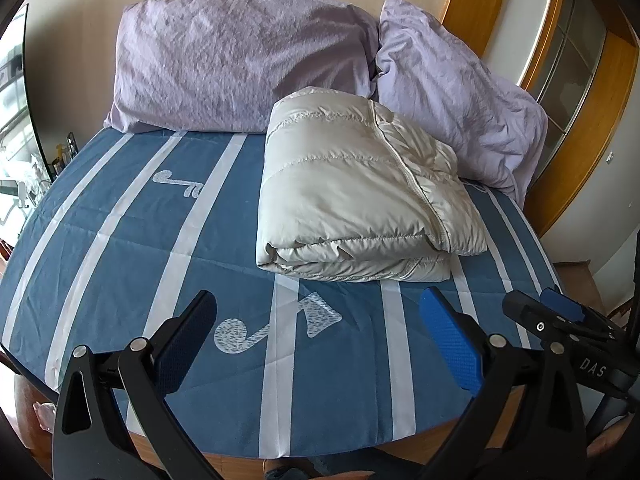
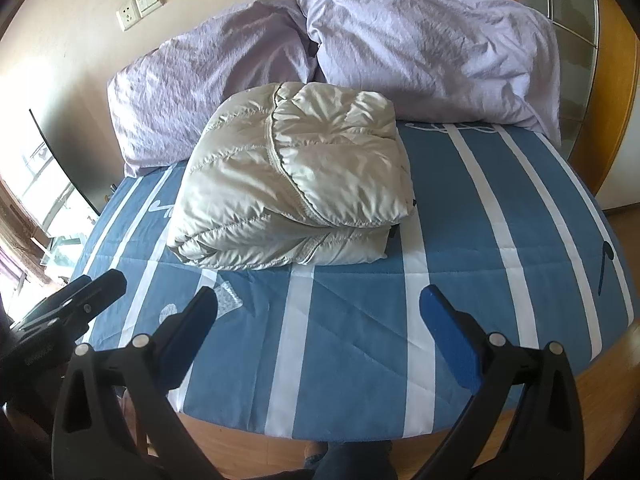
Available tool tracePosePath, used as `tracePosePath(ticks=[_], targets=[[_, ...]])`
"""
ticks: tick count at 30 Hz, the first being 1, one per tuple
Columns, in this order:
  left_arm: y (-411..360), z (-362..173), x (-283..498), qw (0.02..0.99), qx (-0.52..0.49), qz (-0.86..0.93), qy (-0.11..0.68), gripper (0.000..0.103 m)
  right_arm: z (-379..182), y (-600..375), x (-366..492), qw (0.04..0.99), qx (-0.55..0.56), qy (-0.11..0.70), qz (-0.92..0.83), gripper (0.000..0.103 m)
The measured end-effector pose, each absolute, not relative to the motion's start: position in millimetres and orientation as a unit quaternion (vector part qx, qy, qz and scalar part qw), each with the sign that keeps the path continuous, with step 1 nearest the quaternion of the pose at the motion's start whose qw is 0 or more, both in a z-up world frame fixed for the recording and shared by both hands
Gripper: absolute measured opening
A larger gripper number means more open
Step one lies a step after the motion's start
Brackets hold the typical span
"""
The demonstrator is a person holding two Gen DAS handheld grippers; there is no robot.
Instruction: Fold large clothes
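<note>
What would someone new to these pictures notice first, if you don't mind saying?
First, the pale puffer jacket, folded into a thick bundle mid-bed on the blue, white-striped sheet. Behind it two crumpled lilac pillows lean at the wall. Below, the left gripper and right gripper hang open, holding nothing.

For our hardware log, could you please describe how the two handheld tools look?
Both match: the left tool and right tool have black, curved plastic arms with silver round pivot pins and flat textured blue pads. The right tool's body, seen from the left camera, carries white letters "DAS".
</note>
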State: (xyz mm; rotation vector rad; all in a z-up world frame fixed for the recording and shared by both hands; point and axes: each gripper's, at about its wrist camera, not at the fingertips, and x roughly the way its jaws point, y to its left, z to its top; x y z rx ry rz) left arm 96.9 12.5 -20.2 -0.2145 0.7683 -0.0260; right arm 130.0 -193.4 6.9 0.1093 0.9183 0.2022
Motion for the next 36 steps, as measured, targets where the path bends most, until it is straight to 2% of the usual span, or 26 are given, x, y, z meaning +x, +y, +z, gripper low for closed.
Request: tracePosePath(ticks=[36], targets=[[3.2,-24.6,102.0,0.919,-0.098,-0.024,0.381,0.102,1.3,-193.9,134.9,0.886,0.052,0.450,0.101,0.101]])
